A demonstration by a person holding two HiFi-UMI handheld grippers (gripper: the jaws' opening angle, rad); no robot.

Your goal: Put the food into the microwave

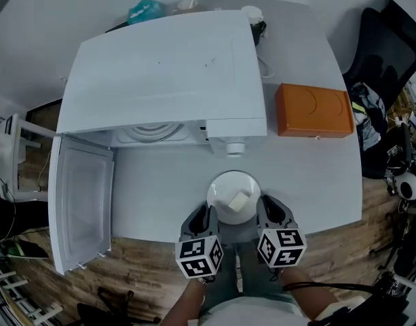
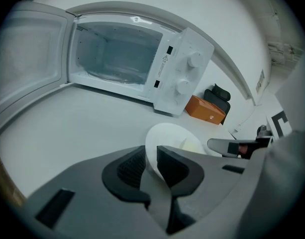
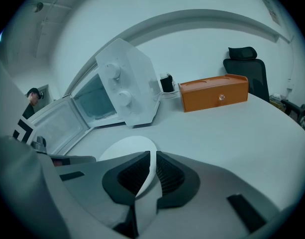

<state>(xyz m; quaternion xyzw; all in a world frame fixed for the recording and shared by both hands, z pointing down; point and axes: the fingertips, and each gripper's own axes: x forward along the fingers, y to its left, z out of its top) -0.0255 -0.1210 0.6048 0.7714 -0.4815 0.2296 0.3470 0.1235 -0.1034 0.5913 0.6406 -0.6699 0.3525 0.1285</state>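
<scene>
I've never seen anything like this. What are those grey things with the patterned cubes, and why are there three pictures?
There is no robot here: a person holds a hand tool, called a gripper, in each hand. The head view comes from a camera on the person's head, looking down. The other two come from cameras riding on the left gripper and the right gripper; the patterned cubes belong to them. On the white table stand a white microwave, its door swung open, and an orange box. Each gripper pinches the rim of a white plate between its fingers, one at each side; a pale piece of food lies on it.
</scene>
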